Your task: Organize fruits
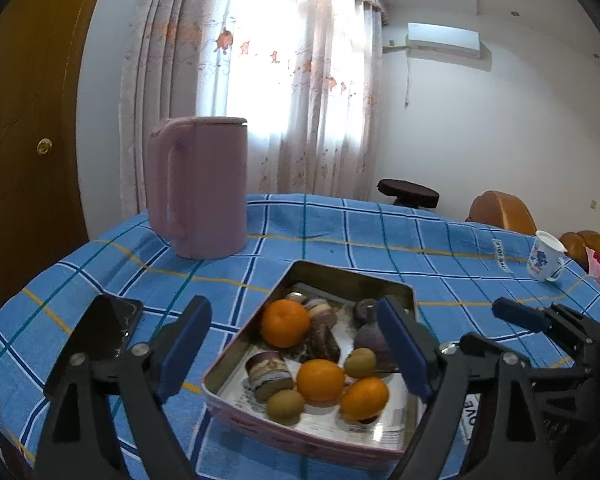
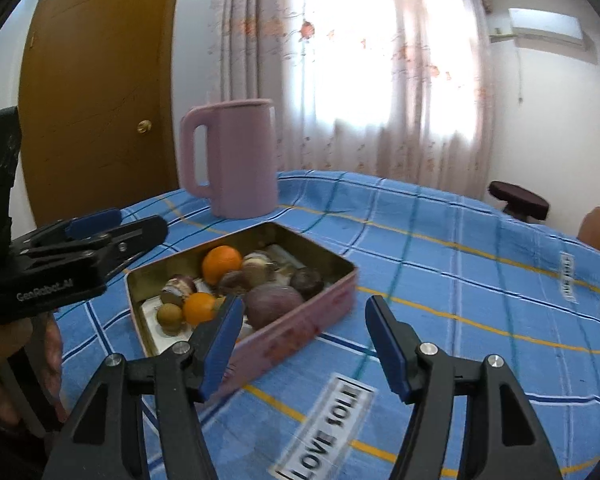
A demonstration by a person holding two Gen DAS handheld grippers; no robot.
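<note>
Left gripper (image 1: 296,348) wide, empty, over rectangular metal tin (image 1: 352,280) holding 3 oranges (image 1: 285,328); right gripper (image 2: 304,344) wide, empty, beside tin.

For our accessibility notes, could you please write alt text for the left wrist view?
The open left tool hovers empty over a metal tin holding three oranges, small green-brown fruits and dark purple ones. The tin sits on a blue plaid tablecloth with a pink kettle behind it and a white mug far right.
</note>
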